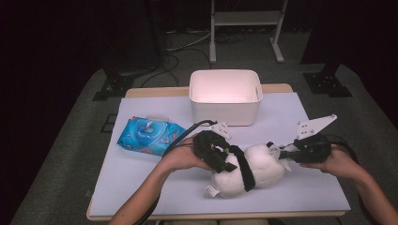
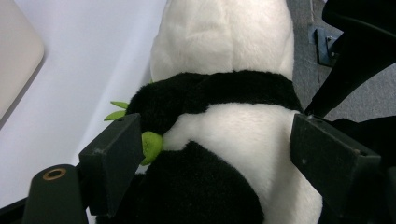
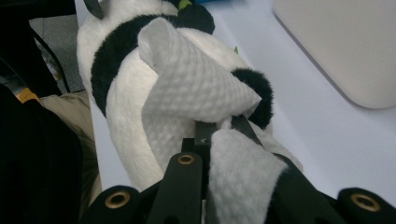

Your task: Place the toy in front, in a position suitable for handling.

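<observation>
A toy panda (image 1: 256, 171) lies on its side on the table (image 1: 155, 183), near the front edge, and every place here is told from that panda. Far to the left of the panda lies a blue pack of wipes (image 1: 149, 135), flat on the table and well apart from it. Just left of the panda is the left hand (image 1: 180, 158) with the left gripper (image 1: 224, 161). Its jaws stand wide, one on each side of the panda's body. In the left gripper view (image 2: 210, 154) one jaw sits by a small green leaf (image 2: 150, 147) on the panda's chest, and the other jaw is beside the white fur, but I cannot tell if the pads press on the toy. Behind the panda, farther back on the table, stands a white box (image 1: 225, 96) with its top open. Right of the panda is the right hand (image 1: 340, 164) with the right gripper (image 1: 281, 153). Its jaws are clenched on a white wipe (image 3: 201, 88). In the right gripper view (image 3: 224, 128) the wipe folds over the jaws and lies against the panda's white fur, close to a black ear (image 3: 259, 91).
</observation>
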The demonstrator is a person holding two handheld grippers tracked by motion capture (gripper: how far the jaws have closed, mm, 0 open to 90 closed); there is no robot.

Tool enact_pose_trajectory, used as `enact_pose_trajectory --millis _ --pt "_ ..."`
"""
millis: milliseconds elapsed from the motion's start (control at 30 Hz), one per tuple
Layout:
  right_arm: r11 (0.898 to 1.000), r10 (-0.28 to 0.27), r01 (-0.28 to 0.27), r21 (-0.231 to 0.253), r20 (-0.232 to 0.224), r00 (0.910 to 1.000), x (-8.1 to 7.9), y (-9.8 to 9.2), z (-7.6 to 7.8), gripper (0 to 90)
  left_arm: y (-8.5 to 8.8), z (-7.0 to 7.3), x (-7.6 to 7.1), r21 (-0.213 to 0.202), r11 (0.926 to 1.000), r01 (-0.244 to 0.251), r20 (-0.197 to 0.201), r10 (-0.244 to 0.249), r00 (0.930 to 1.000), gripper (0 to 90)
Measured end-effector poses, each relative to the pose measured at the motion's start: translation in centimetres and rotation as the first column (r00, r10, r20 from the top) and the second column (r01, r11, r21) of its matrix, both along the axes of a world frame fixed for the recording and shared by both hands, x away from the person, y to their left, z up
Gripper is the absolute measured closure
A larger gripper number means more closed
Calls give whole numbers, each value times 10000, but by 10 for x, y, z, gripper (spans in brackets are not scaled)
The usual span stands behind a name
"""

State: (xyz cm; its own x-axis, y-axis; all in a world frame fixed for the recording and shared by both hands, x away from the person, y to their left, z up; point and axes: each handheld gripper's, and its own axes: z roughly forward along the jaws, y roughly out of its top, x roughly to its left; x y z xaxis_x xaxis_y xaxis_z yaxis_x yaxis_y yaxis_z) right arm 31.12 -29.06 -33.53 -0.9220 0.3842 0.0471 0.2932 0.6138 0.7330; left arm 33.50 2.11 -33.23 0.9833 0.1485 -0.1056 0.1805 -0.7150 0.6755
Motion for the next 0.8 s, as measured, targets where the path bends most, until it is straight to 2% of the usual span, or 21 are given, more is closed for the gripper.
enact_pose_trajectory --millis 300,400,500,800 --pt "9997 202 -206 -104 -423 9989 0 8 -16 833 8 2 0 89 9999 -107 -22 107 9999 176" --pt "9997 255 -255 7 -504 9984 1 10 -19 833 11 1 0 66 9998 -172 -70 173 9998 177" --pt "9996 269 -271 -31 -502 9984 1 10 -20 833 14 2 -2 44 9999 -94 -292 96 9995 201" --pt "9996 220 -228 -178 -453 9987 0 7 -20 831 21 -1 -7 186 9997 160 -294 -154 9995 187"
